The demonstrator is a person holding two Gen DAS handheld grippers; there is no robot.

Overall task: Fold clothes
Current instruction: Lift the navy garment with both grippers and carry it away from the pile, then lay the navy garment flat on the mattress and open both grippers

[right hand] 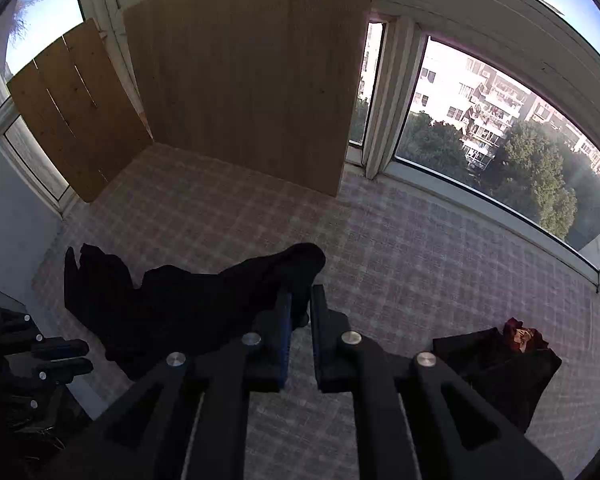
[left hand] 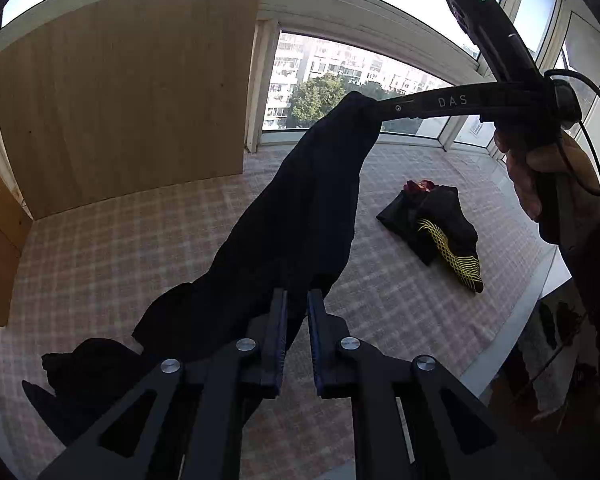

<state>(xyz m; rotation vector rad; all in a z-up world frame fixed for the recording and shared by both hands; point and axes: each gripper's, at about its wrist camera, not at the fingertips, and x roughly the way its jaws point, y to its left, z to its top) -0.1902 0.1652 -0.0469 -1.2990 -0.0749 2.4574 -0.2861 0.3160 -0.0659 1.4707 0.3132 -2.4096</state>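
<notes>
A: Okay, where's the black garment point(left hand: 300, 216)?
B: Strung between both grippers, its low end trailing on the checked surface point(left hand: 100, 248) near the left edge.
A: Jaws?
B: Left gripper point(left hand: 297, 300) and right gripper point(right hand: 301, 296) each clamped on cloth, probably to stretch it flat. Folded pile point(left hand: 440, 228) waits toward the right edge.

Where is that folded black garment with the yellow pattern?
The folded garment with the yellow pattern lies on the checked cloth surface near the windows, right of the black garment in the left wrist view, with a reddish item at its far end.
</notes>
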